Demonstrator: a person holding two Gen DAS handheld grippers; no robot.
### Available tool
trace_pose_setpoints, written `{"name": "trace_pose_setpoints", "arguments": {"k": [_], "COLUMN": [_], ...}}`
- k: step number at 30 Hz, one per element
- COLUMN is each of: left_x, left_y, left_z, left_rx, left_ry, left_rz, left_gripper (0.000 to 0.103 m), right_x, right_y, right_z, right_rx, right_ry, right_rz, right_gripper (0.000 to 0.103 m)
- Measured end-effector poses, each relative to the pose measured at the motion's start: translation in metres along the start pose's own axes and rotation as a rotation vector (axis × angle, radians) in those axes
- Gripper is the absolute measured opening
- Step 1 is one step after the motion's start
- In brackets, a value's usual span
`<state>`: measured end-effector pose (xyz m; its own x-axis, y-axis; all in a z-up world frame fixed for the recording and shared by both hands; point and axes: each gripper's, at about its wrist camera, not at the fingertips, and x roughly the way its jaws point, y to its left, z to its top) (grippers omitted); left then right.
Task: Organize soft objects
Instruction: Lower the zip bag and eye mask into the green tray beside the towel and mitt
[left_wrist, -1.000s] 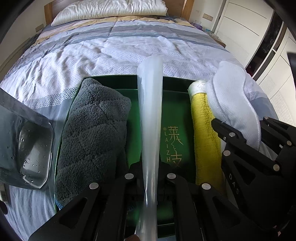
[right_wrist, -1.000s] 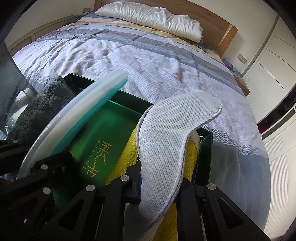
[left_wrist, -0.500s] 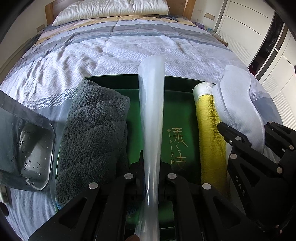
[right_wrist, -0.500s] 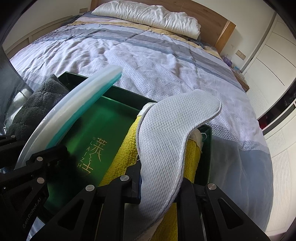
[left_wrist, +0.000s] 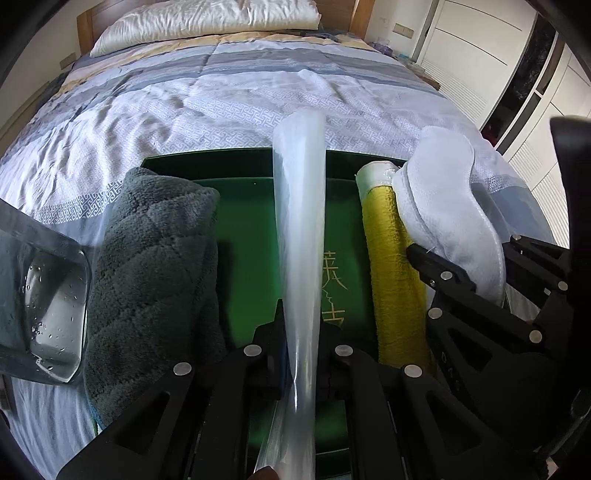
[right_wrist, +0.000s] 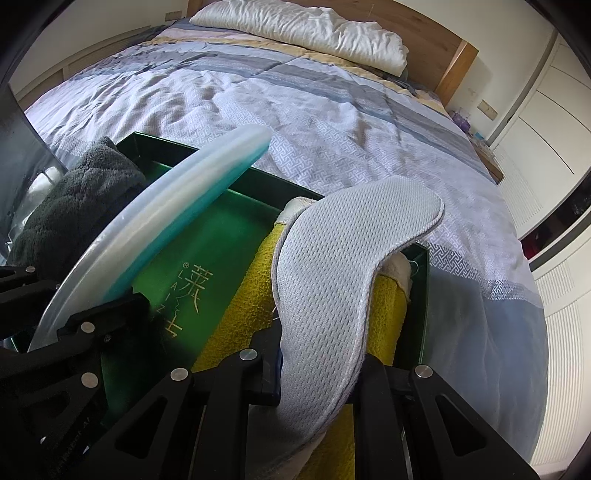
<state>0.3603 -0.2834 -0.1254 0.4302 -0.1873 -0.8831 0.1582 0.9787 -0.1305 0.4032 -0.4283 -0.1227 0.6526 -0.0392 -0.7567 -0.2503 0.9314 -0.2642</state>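
Both tools clamp insoles above the green tray (left_wrist: 236, 162) — open bedspread (right_wrist: 332, 122) beyond.

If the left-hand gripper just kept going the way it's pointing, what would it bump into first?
Probably the floor of the green tray. The left gripper, shut on a translucent insole, points down into the bare strip between the grey towel and yellow towel. Depth is hard to judge.

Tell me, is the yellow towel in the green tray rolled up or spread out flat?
Rolled up. The yellow towel lies as a long tight cylinder along one side of the green tray, its pale end showing at the far rim.
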Motion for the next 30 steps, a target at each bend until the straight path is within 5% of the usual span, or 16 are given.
{"name": "trace_pose_setpoints", "arguments": {"k": [30], "left_x": [-0.0004], "left_y": [-0.0044], "left_z": [-0.003], "left_rx": [0.015], "left_ry": [-0.013], "left_rz": [0.008], "left_gripper": [0.01], "right_x": [0.0066], "right_y": [-0.0007], "right_z": [-0.0017], "right_rx": [0.013], "right_ry": [0.0], "right_rz": [0.018], "right_gripper": [0.016]}}
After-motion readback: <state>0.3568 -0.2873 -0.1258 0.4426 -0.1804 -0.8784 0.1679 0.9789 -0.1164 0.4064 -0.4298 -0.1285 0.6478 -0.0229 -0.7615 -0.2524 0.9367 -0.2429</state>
